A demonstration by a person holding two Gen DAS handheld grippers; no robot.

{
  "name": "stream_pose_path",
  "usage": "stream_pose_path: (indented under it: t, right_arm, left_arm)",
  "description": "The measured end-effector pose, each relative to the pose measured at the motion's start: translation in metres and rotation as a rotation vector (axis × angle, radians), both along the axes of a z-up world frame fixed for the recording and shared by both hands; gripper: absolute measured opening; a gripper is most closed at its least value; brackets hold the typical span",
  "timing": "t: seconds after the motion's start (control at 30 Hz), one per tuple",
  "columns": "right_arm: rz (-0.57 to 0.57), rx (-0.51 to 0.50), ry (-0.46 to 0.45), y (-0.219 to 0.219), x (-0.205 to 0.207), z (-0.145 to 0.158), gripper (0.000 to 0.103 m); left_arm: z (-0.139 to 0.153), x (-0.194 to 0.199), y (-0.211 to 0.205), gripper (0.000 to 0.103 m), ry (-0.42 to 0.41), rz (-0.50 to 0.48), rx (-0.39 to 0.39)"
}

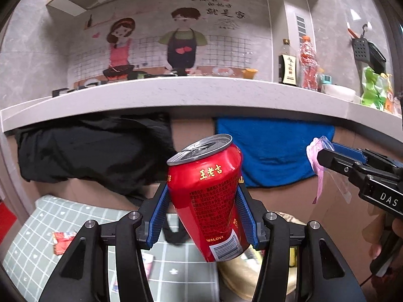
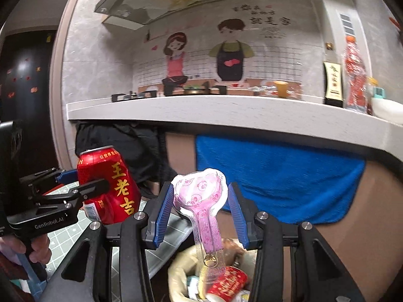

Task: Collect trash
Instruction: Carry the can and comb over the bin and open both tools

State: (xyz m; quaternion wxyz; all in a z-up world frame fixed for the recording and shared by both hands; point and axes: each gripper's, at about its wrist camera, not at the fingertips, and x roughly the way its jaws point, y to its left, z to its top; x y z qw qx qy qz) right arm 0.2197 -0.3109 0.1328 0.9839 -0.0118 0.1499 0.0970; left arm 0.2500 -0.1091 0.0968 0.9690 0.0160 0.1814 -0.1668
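Observation:
A red drink can (image 1: 206, 196), tilted with its open top up, sits between the blue pads of my left gripper (image 1: 203, 186), which is shut on it. My right gripper (image 2: 200, 186) is shut on a pink, spoon-shaped plastic wrapper (image 2: 201, 196) that hangs down between its pads. Both are held up in the air, side by side. Below them is a bin lined with a beige bag (image 2: 176, 274), with a red package (image 2: 226, 284) and other scraps inside. The right wrist view shows the left gripper (image 2: 84, 177) and the can (image 2: 113, 188) at left; the left wrist view shows the right gripper (image 1: 325, 151) at right.
A pale counter (image 1: 176, 93) runs across ahead, with bottles (image 1: 308, 63) and a green bag (image 1: 372, 90) on it. A black cloth (image 1: 88, 151) and a blue towel (image 1: 274, 151) hang under it. A red wrapper (image 1: 61, 241) lies on the green checked mat (image 1: 37, 226).

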Motion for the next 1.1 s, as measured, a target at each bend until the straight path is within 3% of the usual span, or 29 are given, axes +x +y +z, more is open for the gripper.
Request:
stream_pose_path:
  t: [0.33,0.77,0.9,1.0,1.03,1.1]
  right_arm:
    - [-0.06,0.042,0.034,-0.039,-0.006,-0.018,0.042]
    - [-0.089,0.067,0.08,-0.054,0.003,-0.042,0.042]
    - [-0.097,0.081,0.093,-0.057,0.011,-0.048,0.042]
    - [-0.116,0.095,0.113,-0.062,0.021,-0.058,0.046]
    - [-0.124,0.105,0.133,-0.064,0.025,-0.063,0.053]
    - [-0.112,0.138,0.181,-0.067,0.033,-0.075,0.056]
  left_arm:
    - [-0.017,0.014,-0.036,0.053,0.072,-0.072,-0.019]
    - [-0.025,0.026,-0.06,0.053,0.098,-0.114,-0.017]
    - [-0.032,0.041,-0.065,0.054,0.1,-0.223,-0.088]
    - [-0.046,0.072,-0.062,0.054,0.242,-0.297,-0.164]
    - [-0.052,0.082,-0.057,0.056,0.291,-0.291,-0.201]
    - [-0.06,0.092,-0.046,0.06,0.326,-0.246,-0.235]
